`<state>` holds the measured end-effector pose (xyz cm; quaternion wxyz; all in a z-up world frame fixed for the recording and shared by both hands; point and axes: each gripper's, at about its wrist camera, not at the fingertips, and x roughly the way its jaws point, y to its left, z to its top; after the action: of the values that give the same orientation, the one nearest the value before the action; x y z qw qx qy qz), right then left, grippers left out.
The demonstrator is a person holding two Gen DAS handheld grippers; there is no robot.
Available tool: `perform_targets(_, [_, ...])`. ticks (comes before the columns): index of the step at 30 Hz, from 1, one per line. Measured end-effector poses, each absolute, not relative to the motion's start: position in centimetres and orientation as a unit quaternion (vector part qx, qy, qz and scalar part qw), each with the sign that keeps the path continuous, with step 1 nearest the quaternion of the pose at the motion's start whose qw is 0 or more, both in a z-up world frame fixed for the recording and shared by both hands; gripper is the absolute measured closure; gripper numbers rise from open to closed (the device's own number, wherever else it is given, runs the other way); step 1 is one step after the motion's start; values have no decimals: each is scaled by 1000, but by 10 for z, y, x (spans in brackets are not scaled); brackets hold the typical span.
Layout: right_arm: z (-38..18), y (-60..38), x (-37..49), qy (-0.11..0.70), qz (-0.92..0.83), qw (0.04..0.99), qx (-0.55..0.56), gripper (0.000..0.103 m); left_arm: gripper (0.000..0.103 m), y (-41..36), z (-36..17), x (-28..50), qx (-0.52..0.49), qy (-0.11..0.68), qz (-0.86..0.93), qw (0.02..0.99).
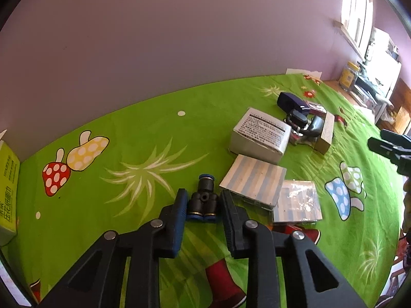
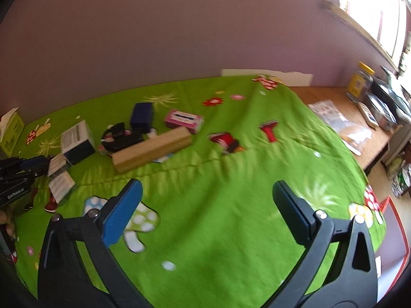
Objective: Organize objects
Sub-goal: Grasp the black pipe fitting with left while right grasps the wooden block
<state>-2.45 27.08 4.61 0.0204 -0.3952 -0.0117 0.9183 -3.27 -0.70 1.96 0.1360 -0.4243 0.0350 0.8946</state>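
Observation:
A black Y-shaped tube fitting [image 1: 205, 184] with blue rings lies on the green mushroom-print cloth [image 1: 143, 138]. My left gripper [image 1: 203, 195] is shut on it, one pad pressing each side of its two lower branches. Just right of it lie two blue-and-white striped packets [image 1: 254, 182], a white labelled box [image 1: 259, 136] and a wooden block [image 1: 326, 133]. My right gripper [image 2: 207, 183] stands wide open above bare cloth, nothing between its fingers. It also shows at the right edge [image 1: 385, 146] of the left wrist view.
A dark blue box [image 2: 141, 114], a pink box [image 2: 183, 120] and a black tangle of gear [image 2: 118, 138] sit near the wall. A green tissue box [image 1: 7, 192] stands at the far left. Beyond the cloth, a wooden counter [image 2: 331, 97] holds a yellow-lidded jar [image 2: 359, 82] and plastic bags.

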Motion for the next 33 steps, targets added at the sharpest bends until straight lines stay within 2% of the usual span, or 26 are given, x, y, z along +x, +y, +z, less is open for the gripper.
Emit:
perform_targets(17, [22,216,-72,-109,889,-53,-441,1,75,-14,21,-35,-423,2,892,156])
perform_targets(33, [14,221,-95,-141,879,-74,-449,1,75,-15,17,-36,-423,-1,891,164])
